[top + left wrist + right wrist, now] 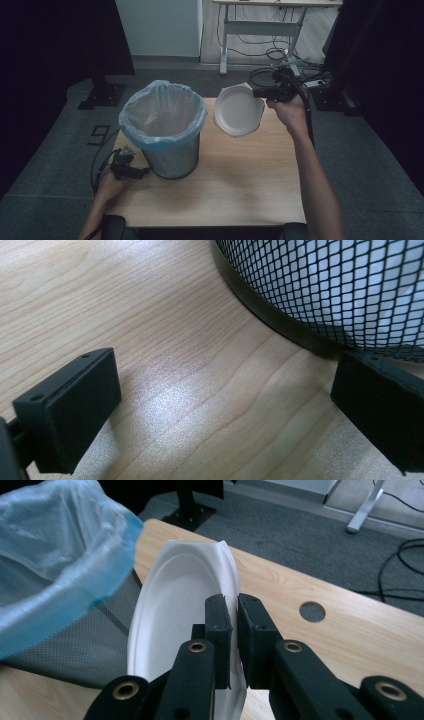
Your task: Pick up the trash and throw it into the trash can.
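Observation:
A white paper plate (238, 110) hangs on edge above the table's far right, just right of the bin. My right gripper (263, 93) is shut on its rim; in the right gripper view the plate (175, 610) stands upright with its edge pinched between the two black jaws of that gripper (234, 630). A metal mesh waste bin (172, 160) lined with a pale blue bag (161, 116) stands on the table's left half. My left gripper (141, 171) rests on the table at the bin's foot, open, its jaws wide apart over bare wood beside the mesh wall (350, 285).
The wooden table (235, 185) has a round cable hole (312, 611) near its far edge. Behind it are a grey carpet floor, a white desk frame (260, 30) and loose cables (280, 52). Dark curtains hang at both sides.

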`<state>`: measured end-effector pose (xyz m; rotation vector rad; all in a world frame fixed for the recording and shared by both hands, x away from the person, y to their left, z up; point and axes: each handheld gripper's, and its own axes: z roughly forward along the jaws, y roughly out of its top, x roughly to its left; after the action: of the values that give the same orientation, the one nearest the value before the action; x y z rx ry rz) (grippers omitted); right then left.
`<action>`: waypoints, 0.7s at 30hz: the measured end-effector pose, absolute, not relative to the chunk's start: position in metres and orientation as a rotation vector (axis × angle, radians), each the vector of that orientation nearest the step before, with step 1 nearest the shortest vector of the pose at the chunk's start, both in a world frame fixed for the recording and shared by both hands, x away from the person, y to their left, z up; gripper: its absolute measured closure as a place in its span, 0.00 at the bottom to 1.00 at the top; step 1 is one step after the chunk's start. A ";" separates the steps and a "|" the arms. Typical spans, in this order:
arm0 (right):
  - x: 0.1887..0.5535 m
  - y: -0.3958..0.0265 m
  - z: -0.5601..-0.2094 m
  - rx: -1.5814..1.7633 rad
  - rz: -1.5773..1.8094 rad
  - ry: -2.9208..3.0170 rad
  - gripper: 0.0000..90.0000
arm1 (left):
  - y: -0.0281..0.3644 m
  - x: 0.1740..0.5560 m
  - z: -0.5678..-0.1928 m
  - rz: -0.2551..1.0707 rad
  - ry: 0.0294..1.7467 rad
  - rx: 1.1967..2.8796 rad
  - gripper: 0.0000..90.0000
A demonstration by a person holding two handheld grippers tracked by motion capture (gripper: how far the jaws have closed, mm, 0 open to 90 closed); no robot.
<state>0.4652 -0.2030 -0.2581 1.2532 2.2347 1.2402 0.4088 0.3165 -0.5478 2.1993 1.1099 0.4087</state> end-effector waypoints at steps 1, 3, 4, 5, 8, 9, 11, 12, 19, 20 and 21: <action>0.465 -0.201 -0.251 1.248 1.233 2.233 0.93 | 0.316 0.409 -0.548 0.409 1.110 2.199 0.00; 0.465 -0.201 -0.248 1.244 1.233 2.232 0.93 | 0.316 0.409 -0.548 0.409 1.110 2.199 0.00; 0.465 -0.199 -0.241 1.244 1.245 2.233 0.93 | 0.316 0.409 -0.548 0.409 1.110 2.199 0.00; 0.465 -0.199 -0.238 1.240 1.243 2.231 0.93 | 0.316 0.409 -0.548 0.409 1.110 2.200 0.00; 0.464 -0.196 -0.227 1.234 1.260 2.228 0.93 | 0.316 0.409 -0.548 0.409 1.110 2.200 0.00; 0.464 -0.195 -0.223 1.229 1.260 2.225 0.93 | 0.316 0.409 -0.548 0.409 1.110 2.199 0.00; 0.464 -0.193 -0.216 1.225 1.270 2.224 0.93 | 0.316 0.409 -0.548 0.409 1.110 2.199 0.00; 0.464 -0.192 -0.212 1.221 1.270 2.222 0.93 | 0.316 0.409 -0.548 0.409 1.110 2.199 0.00; 0.463 -0.182 -0.193 1.195 1.293 2.218 0.93 | 0.316 0.409 -0.548 0.409 1.110 2.200 0.00; 0.463 -0.176 -0.187 1.180 1.292 2.217 0.93 | 0.316 0.409 -0.548 0.409 1.110 2.199 0.00; 0.463 -0.174 -0.185 1.177 1.300 2.217 0.93 | 0.316 0.409 -0.548 0.409 1.110 2.199 0.00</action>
<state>0.4628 -0.1742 -0.1854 1.1772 2.2173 1.2999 0.4089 0.3165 -0.5479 2.1995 1.1098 0.4089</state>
